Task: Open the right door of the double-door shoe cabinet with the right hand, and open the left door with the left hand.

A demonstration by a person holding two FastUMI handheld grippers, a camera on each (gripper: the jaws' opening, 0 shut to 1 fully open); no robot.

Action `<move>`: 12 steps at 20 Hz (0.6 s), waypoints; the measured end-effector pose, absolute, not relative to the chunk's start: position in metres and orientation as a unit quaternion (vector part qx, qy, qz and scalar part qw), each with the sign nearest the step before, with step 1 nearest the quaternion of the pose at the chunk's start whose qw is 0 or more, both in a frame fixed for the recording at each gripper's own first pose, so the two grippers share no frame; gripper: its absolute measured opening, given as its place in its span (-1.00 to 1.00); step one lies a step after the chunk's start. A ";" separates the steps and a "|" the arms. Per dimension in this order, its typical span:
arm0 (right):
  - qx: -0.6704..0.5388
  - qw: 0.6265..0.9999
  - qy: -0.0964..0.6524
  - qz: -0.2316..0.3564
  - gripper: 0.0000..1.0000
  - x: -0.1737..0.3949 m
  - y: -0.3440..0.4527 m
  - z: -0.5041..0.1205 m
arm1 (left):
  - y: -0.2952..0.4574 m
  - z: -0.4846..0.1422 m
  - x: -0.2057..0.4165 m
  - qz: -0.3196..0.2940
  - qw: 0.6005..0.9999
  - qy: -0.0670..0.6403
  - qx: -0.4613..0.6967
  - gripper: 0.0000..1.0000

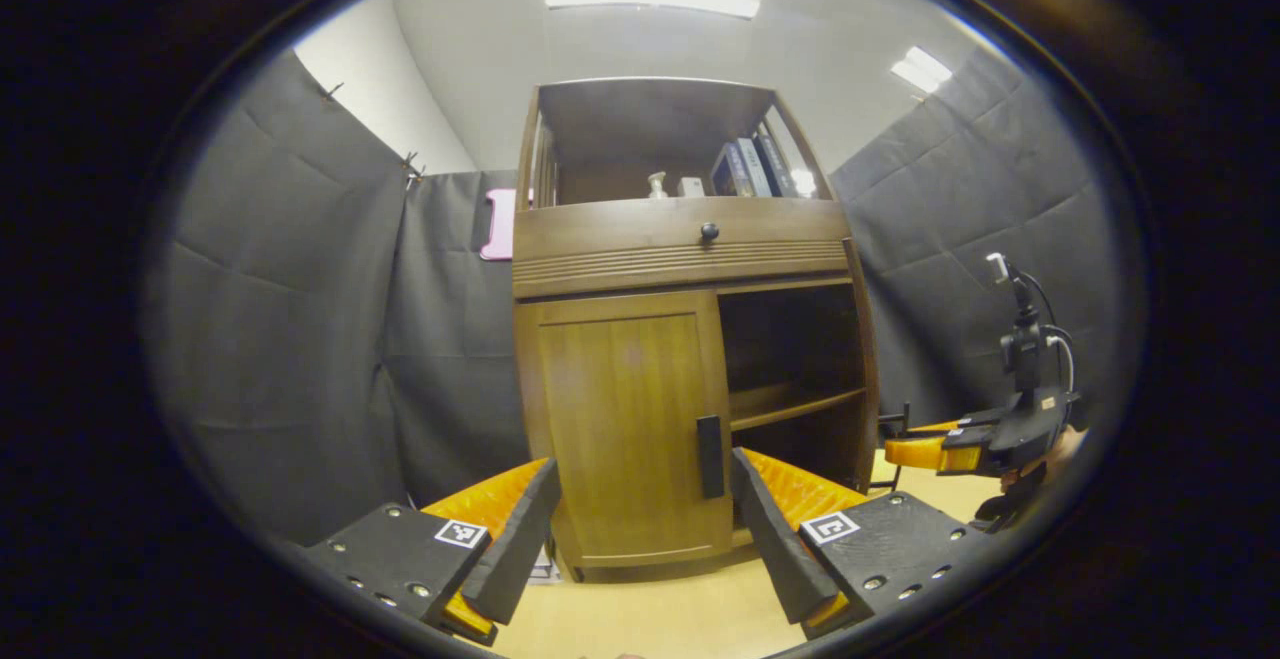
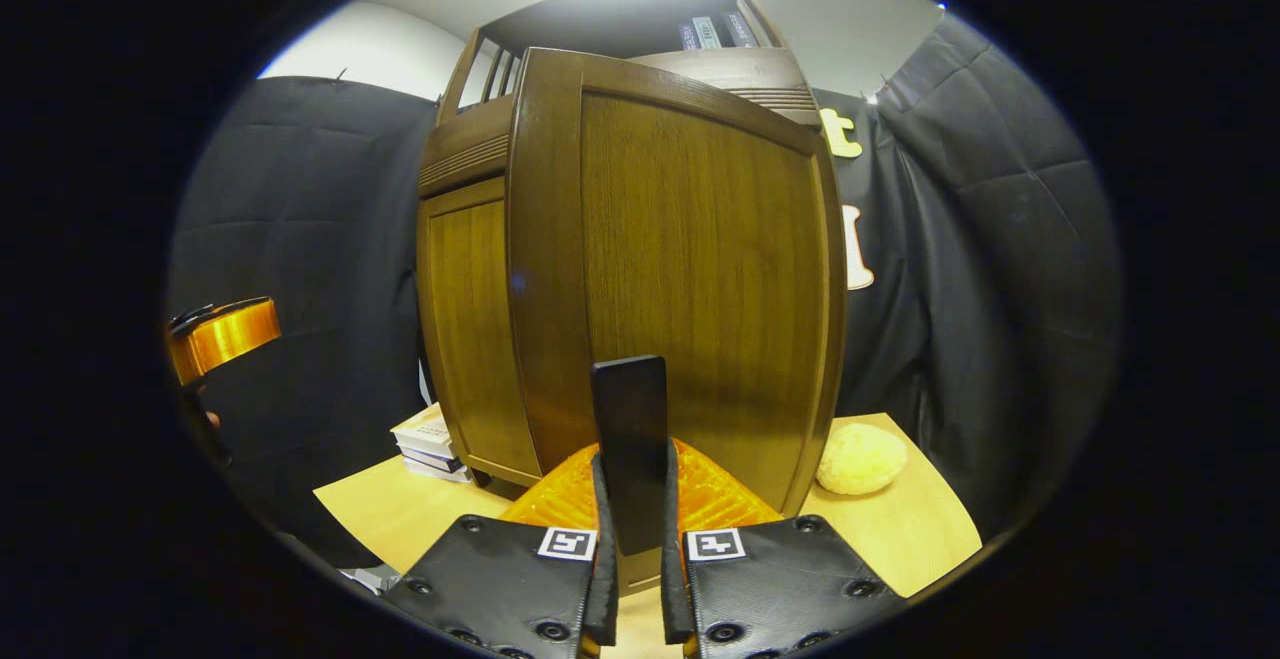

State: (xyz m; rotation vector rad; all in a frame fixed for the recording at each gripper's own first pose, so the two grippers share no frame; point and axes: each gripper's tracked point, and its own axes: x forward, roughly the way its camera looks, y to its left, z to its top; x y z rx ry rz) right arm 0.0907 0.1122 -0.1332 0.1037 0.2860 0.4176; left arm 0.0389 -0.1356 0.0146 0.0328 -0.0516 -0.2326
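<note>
Our right gripper (image 2: 632, 579) is clamped on the dark handle (image 2: 630, 439) of the right door (image 2: 690, 279), both fingers pressing its sides. That door is swung well out from the cabinet (image 1: 690, 239), so its face looms close in the right gripper view, and in the left gripper view the right bay stands open with a shelf (image 1: 790, 401) showing inside. Our left gripper (image 1: 645, 529) is spread wide and holds nothing. It points at the left door (image 1: 625, 419), which is still closed, with its handle (image 1: 709, 455) near the door's inner edge, between our fingertips in the view but apart from them.

We judge the doors to be stiff wood panels on side hinges: rigid, moderately heavy, not fragile, and likely to swing freely once started. The handle is a slim upright bar, probably smooth, so we should pinch it across its width near the middle and pull in an arc around the hinge, not straight back.

In the left gripper view our right gripper sits low at the right, level, held in a hand near the floor's right edge. The left gripper is also low and level, tilted slightly upward toward the cabinet. A yellow round thing (image 2: 862, 459) lies on the floor beyond the right door, and books (image 2: 430, 444) lie by the cabinet's left foot.
</note>
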 end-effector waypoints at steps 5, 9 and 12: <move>0.049 0.968 0.147 0.196 -0.65 0.081 0.090 -0.132 | -0.159 0.014 0.041 -0.136 0.990 -0.021 0.008 1.00; 0.051 0.971 0.151 0.180 -0.63 0.076 0.069 -0.133 | -0.177 0.021 0.050 -0.149 0.988 -0.026 0.008 1.00; 0.051 0.973 0.152 0.168 -0.65 0.073 0.052 -0.133 | -0.189 0.020 0.051 -0.160 0.987 -0.027 0.008 1.00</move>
